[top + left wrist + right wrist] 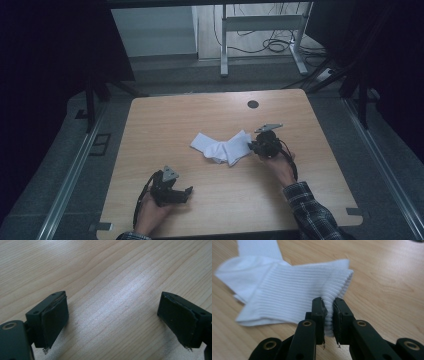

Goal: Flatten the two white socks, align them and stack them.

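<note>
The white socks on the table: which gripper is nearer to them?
Right. The right gripper pinches the white socks at a ribbed cuff; the left gripper hovers apart near the table edge.

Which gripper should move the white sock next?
Right. The right gripper is already pinched on the ribbed cuff of the white sock. The left gripper sits open over bare table, apart from the sock.

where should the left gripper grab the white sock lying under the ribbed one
Grip its free end, which points toward the table's far left, coming from the left side. It lies flat and uncovered there, while its other end sits under the ribbed sock pinched by the right gripper.
</note>
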{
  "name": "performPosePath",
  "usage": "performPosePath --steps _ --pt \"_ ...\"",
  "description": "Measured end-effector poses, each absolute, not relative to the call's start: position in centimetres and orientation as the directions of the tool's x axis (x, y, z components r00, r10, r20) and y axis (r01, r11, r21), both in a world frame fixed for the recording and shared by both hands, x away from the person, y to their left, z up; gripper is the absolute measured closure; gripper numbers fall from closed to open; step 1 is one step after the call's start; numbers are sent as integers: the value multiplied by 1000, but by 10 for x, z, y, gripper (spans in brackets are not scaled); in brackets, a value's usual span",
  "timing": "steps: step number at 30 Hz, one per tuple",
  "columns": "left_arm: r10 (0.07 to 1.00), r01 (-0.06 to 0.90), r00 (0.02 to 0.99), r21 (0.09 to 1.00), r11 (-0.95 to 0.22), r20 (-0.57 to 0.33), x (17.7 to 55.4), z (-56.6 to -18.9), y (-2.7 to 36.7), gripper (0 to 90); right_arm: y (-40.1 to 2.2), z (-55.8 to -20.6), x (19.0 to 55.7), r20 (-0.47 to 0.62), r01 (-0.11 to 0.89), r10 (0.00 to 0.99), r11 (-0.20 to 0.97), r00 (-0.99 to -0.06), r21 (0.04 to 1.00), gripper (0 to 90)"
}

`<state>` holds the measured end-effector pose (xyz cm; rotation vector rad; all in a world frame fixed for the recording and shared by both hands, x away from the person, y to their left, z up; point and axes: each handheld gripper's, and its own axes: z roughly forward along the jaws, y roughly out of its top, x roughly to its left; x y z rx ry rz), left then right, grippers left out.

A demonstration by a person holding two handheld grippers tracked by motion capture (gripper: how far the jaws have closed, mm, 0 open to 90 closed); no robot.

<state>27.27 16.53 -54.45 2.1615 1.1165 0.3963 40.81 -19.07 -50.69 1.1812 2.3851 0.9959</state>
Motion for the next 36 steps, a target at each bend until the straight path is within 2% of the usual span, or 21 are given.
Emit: performPosePath --steps 19,36 --pt "804 602 594 678 -421 -28 273 -544 166 98 -190 -427 389 42 501 724 433 -688 749 801" --pt "803 600 595 679 -423 -25 273 -544 166 98 -162 -359 379 -6 408 684 443 -730 798 809"
